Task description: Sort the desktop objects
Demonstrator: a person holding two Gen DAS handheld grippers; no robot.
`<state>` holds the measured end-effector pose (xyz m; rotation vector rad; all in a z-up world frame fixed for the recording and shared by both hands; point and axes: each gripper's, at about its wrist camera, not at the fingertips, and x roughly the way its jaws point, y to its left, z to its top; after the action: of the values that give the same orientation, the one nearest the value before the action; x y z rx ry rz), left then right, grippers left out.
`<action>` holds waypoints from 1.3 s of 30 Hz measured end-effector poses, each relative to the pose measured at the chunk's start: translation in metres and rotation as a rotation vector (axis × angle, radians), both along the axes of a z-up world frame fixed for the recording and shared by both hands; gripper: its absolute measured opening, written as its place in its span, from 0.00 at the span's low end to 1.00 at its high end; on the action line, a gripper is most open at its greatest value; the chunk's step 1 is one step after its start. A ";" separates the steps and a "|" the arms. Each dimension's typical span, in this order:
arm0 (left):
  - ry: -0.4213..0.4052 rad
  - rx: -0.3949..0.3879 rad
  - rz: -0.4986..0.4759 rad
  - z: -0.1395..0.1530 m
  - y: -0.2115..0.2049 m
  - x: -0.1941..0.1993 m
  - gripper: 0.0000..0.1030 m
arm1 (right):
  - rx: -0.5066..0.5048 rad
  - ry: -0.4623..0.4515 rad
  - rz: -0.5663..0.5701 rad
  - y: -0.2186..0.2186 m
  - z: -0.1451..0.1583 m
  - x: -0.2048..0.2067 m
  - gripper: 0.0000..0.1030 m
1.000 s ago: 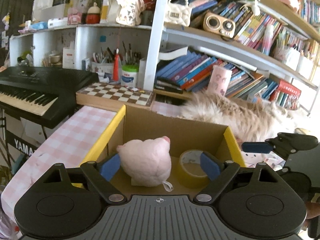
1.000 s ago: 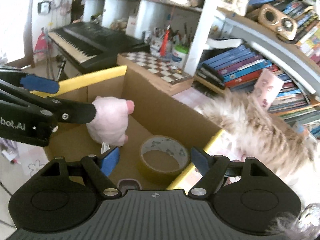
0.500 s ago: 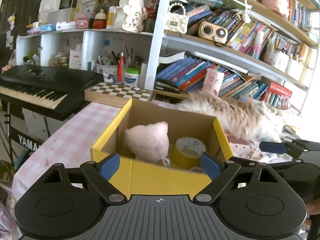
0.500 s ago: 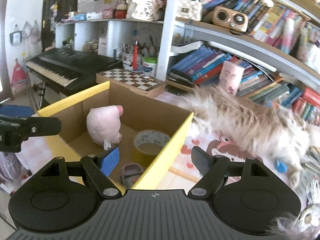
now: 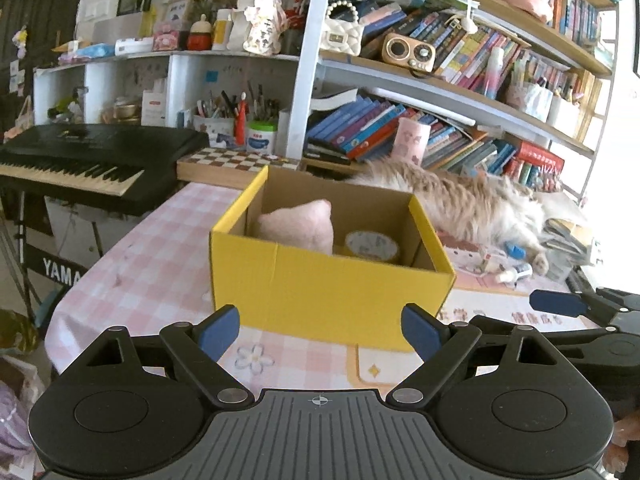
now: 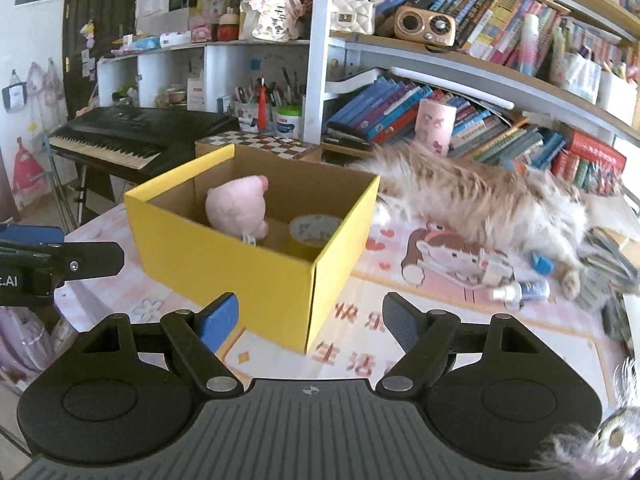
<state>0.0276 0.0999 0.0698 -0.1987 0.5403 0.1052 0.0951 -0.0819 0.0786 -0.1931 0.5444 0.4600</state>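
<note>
A yellow cardboard box [image 5: 320,280] [image 6: 248,276] stands on the pink checked tablecloth. Inside it sit a pink plush toy [image 5: 298,226] [image 6: 238,206] and a roll of yellow tape [image 5: 372,245] [image 6: 314,228]. My left gripper [image 5: 320,330] hangs open in front of the box's near wall, nothing between its fingers. My right gripper [image 6: 308,320] is open too, near the box's right front corner, and empty. A small spray bottle [image 6: 520,290] and a blue cap [image 6: 542,262] lie on the mat to the right.
A long-haired cat [image 5: 472,204] [image 6: 480,200] lies stretched behind and right of the box. A black keyboard [image 5: 80,156] stands left of the table. A chessboard [image 5: 236,160], pen cups and crowded bookshelves [image 5: 440,80] fill the back.
Both grippers have drawn back from over the box, which now shows whole and farther away. The plush toy and tape stay inside. Both grippers stayed open.
</note>
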 end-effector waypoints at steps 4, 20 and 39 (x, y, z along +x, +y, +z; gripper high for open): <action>0.018 0.005 -0.004 -0.005 -0.002 -0.015 0.88 | 0.001 0.005 -0.020 -0.001 -0.005 -0.020 0.75; 0.061 0.066 -0.026 -0.021 -0.017 -0.059 0.91 | -0.003 0.077 -0.092 -0.007 -0.034 -0.076 0.78; 0.136 0.058 -0.058 -0.033 -0.025 -0.058 0.92 | -0.081 0.101 -0.025 0.004 -0.041 -0.080 0.81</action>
<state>-0.0301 0.0748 0.0364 -0.1193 0.6774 0.0781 0.0152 -0.0781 0.0372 -0.2408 0.6639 0.4250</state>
